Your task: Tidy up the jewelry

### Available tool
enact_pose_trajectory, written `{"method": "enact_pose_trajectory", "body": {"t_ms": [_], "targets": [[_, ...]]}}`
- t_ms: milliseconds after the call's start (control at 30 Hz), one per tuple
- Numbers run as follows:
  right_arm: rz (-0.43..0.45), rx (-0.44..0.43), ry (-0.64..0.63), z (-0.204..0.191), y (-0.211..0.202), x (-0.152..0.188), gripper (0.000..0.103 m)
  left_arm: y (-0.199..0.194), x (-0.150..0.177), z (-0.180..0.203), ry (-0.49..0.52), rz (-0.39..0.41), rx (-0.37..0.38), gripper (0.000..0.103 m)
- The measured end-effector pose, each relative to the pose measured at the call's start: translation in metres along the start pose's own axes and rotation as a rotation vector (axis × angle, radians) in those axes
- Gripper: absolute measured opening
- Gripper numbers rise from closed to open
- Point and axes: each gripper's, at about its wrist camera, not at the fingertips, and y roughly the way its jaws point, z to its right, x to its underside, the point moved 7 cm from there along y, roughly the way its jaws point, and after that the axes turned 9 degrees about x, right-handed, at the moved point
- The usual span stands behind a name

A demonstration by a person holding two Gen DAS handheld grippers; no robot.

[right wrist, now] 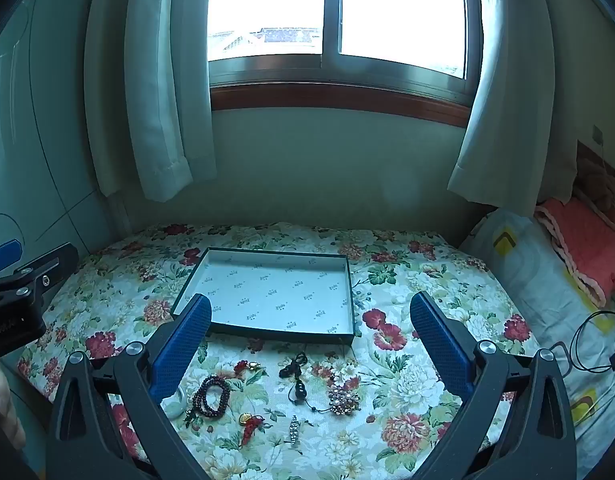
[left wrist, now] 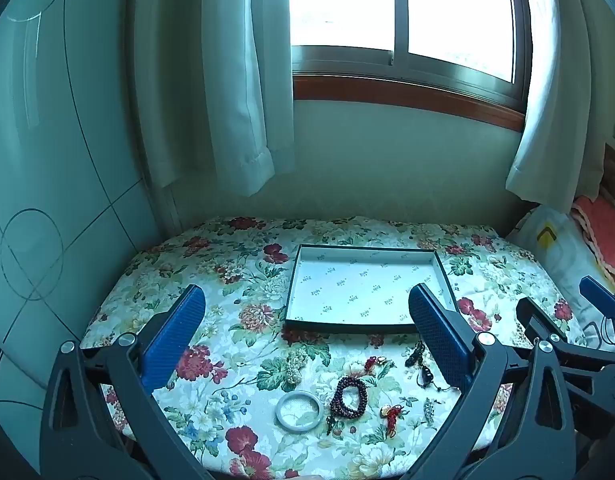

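An empty shallow tray with a dark rim and white lining lies on the floral table. In front of it jewelry is scattered: a pale bangle, a dark red bead bracelet, a pearl cluster, red charms, a black cord pendant, a round brooch and a small silver piece. My left gripper is open above the jewelry, holding nothing. My right gripper is open and empty, hovering over the same spot.
The floral cloth covers the table up to the wall under a window with curtains. A pillow, a pink blanket and a black cable lie to the right. A tiled wall stands at the left.
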Motion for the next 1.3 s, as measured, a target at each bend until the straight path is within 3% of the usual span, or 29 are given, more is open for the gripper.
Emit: {"method": "enact_pose_trajectory", "body": {"t_ms": [1300], "targets": [[-0.005,0.001,-0.003,-0.0004,0.0004,0.0016,0.099,0.0026,0.0008,-0.003,0.006,-0.012,0.0,0.101]]}}
